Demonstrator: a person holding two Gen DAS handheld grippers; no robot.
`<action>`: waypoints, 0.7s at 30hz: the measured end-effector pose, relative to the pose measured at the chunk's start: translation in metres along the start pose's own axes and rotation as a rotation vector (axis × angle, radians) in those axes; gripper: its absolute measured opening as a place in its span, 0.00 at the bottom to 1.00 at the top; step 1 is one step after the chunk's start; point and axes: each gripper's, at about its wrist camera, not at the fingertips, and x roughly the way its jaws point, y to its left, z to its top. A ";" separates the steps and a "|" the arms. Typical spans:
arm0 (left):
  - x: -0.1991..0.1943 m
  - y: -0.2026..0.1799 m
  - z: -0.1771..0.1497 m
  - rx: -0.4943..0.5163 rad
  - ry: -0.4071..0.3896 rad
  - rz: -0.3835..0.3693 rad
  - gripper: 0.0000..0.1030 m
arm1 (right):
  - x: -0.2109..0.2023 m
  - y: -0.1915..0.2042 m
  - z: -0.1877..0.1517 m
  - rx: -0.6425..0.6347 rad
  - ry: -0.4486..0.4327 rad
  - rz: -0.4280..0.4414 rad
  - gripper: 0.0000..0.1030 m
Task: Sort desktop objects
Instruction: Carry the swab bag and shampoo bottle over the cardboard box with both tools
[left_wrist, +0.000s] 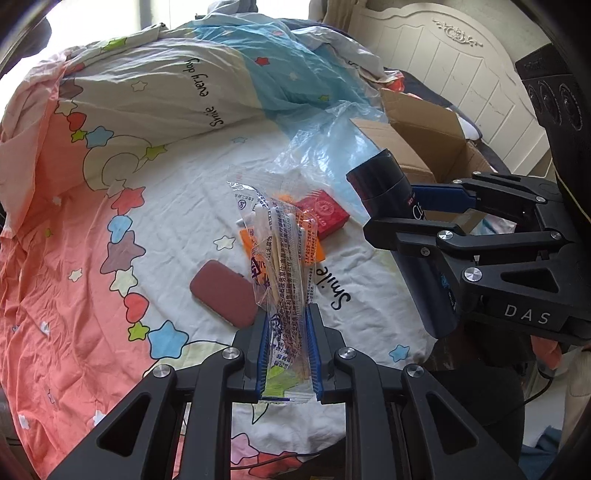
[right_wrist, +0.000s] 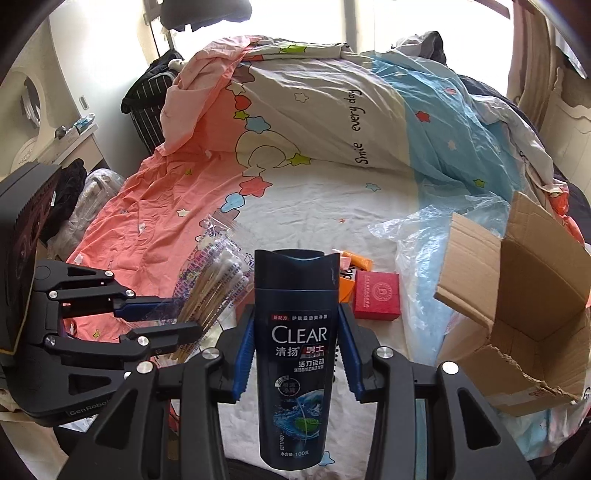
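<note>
My left gripper (left_wrist: 290, 314) is shut on a clear packet of cotton swabs (left_wrist: 280, 251), held up above the bed. From the right wrist view the same packet (right_wrist: 218, 273) sticks out of the left gripper (right_wrist: 184, 317) at the left. My right gripper (right_wrist: 297, 314) is shut on a dark blue CLEAR shampoo bottle (right_wrist: 299, 332), upright between its blue pads. In the left wrist view that bottle (left_wrist: 391, 192) and the right gripper (left_wrist: 395, 210) hang at the right. On the sheet below lie a red box (left_wrist: 325, 214), a maroon case (left_wrist: 225, 291) and an orange packet (left_wrist: 247, 240).
An open cardboard box (right_wrist: 517, 295) sits on the bed to the right, also in the left wrist view (left_wrist: 424, 140). A crumpled clear plastic bag (right_wrist: 417, 236) lies between it and the red box (right_wrist: 376, 295). A star-patterned quilt (right_wrist: 314, 110) is heaped behind.
</note>
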 end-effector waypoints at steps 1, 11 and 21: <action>0.000 -0.008 0.005 0.014 -0.006 -0.006 0.18 | -0.005 -0.007 -0.001 0.012 -0.007 -0.005 0.38; -0.008 -0.087 0.058 0.142 -0.066 -0.067 0.18 | -0.059 -0.078 -0.019 0.134 -0.065 -0.077 0.38; 0.008 -0.161 0.108 0.256 -0.084 -0.111 0.18 | -0.088 -0.149 -0.037 0.226 -0.115 -0.144 0.38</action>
